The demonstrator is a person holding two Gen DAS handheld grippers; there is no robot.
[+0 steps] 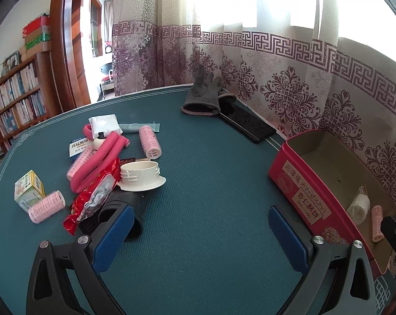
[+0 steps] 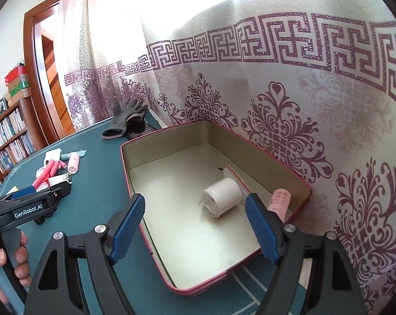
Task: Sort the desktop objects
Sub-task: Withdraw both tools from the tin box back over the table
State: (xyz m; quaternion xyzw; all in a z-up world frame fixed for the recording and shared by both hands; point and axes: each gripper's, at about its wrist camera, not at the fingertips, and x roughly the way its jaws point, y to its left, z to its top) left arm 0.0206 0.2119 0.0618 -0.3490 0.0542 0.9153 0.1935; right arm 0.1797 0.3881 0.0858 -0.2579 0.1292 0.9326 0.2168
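**Roller dropped, clutter waiting**

The right gripper [image 2: 194, 227] hangs released above the red tin [image 2: 124, 162]; a pink hair roller [image 2: 279, 202] lies just beyond its right finger. The left gripper [image 1: 201, 225], also spread and empty, faces the counter [image 1: 211, 162]. The pile's pink roller [image 1: 150, 141], ahead-left, looks light and springy: pinch mid-barrel.

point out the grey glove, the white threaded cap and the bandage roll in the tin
grey glove [image 1: 201, 97], left wrist view, palm
white threaded cap [image 1: 140, 174], left wrist view, side wall
bandage roll [image 2: 221, 199], right wrist view, curved side
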